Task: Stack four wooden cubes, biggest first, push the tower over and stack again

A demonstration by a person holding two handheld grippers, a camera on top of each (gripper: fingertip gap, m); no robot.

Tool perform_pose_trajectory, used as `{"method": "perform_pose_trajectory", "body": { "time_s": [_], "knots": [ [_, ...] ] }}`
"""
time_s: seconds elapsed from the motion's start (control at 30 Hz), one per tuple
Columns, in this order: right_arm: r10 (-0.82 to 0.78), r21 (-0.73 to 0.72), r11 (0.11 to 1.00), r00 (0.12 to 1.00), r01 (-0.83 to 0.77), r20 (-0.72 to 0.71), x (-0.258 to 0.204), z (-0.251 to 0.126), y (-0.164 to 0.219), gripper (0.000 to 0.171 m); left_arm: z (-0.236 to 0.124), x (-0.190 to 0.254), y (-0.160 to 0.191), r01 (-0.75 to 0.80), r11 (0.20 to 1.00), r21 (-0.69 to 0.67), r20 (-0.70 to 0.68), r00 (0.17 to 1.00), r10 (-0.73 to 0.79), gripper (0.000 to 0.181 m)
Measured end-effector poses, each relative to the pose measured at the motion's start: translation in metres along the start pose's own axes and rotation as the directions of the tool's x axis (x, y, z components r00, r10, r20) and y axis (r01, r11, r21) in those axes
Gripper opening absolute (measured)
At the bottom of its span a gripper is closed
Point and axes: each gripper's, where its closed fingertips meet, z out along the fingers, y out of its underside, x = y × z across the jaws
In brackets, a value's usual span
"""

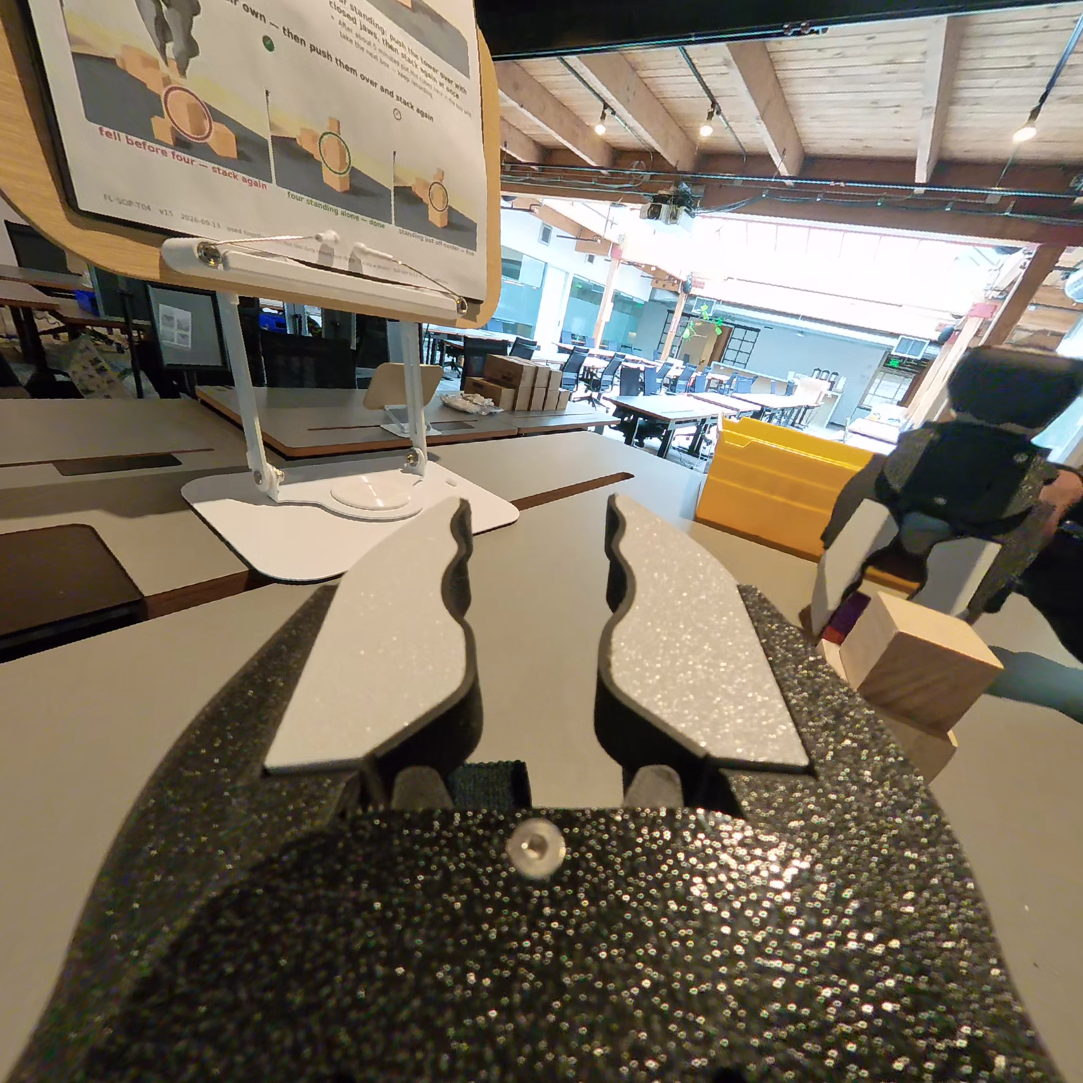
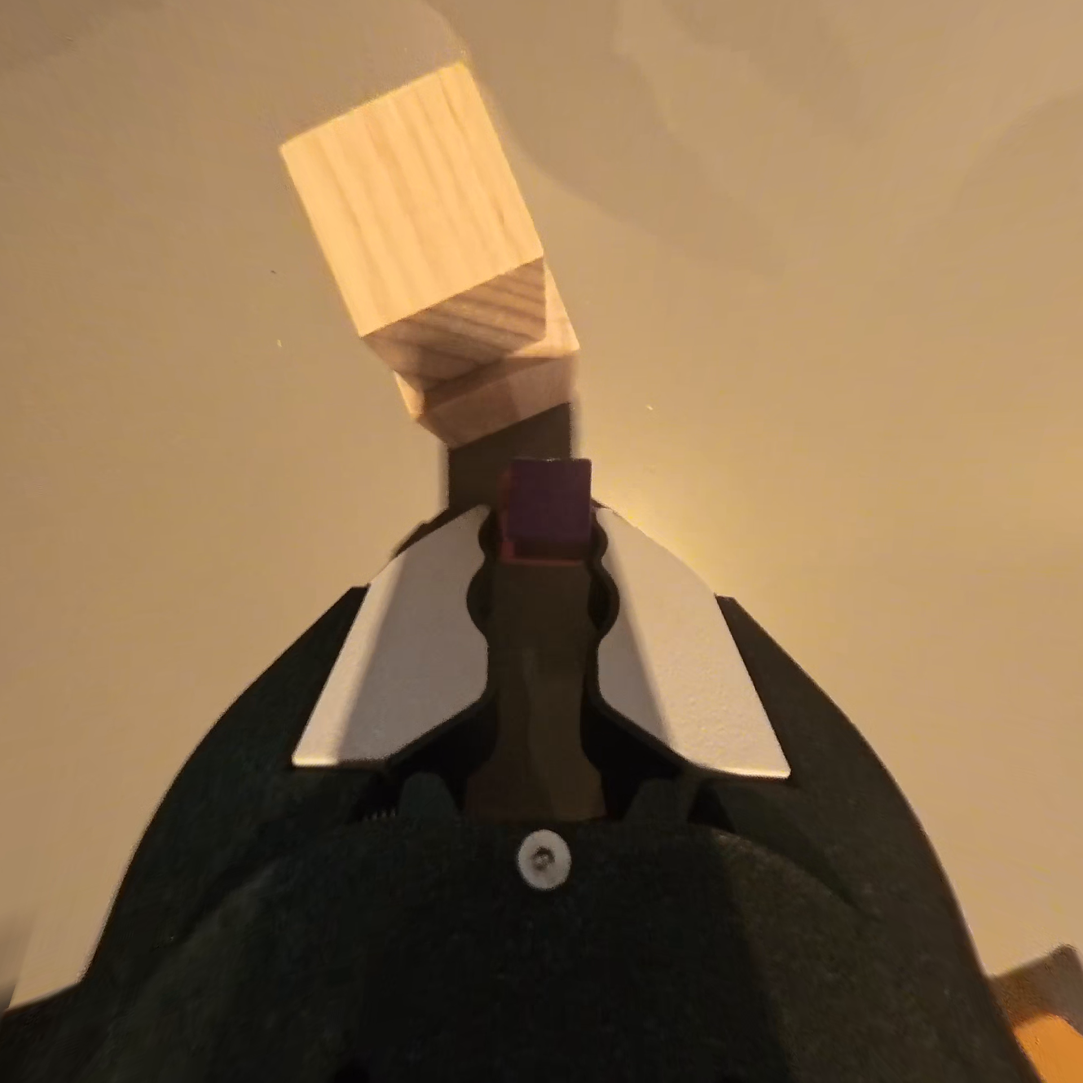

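In the right wrist view, my right gripper (image 2: 548,518) is shut on a small purple cube (image 2: 548,504), held at the fingertips above the table. Just ahead of it a pale wooden cube (image 2: 410,234) sits askew on another wooden cube (image 2: 498,401), which shows only at its edge. In the left wrist view the same stack, upper cube (image 1: 920,662) on lower cube (image 1: 926,753), stands at the right. The right gripper (image 1: 861,609) holds the purple cube (image 1: 850,615) close beside the stack's far side. My left gripper (image 1: 539,562) is open and empty over the grey table (image 1: 176,732), left of the stack.
A white document stand (image 1: 328,527) with an instruction sheet (image 1: 264,117) stands ahead on the left. A yellow bin (image 1: 773,486) sits behind the stack at the table's far right. A dark pad (image 1: 58,574) lies at the left edge. Spacing between my two grippers at the tips: around 25 cm.
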Motion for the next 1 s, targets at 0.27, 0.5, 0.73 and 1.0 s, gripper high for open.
{"method": "perform_pose_trajectory", "body": {
  "time_s": [0.27, 0.5, 0.73, 1.0],
  "knots": [
    [-0.098, 0.054, 0.994, 0.995, 0.096, 0.036, -0.005, -0.035, -0.03, 0.028, 0.001, 0.001, 0.0, -0.002, 1.0, 0.001, -0.004, 1.0, 0.002, 0.043],
    [-0.19, 0.099, 0.978, 0.981, 0.186, 0.041, -0.015, -0.045, -0.062, 0.028, 0.002, 0.002, 0.001, -0.005, 1.0, -0.003, -0.004, 1.0, 0.005, 0.043],
    [-0.249, 0.176, 0.956, 0.966, 0.234, 0.069, -0.025, -0.05, -0.092, 0.028, 0.002, 0.002, 0.001, -0.006, 1.0, -0.006, -0.005, 1.0, 0.006, 0.043],
    [-0.274, 0.146, 0.955, 0.955, 0.257, 0.114, -0.028, -0.029, -0.091, 0.029, 0.003, 0.002, 0.002, -0.003, 1.0, -0.012, -0.006, 1.0, 0.003, 0.043]
  ]
}}
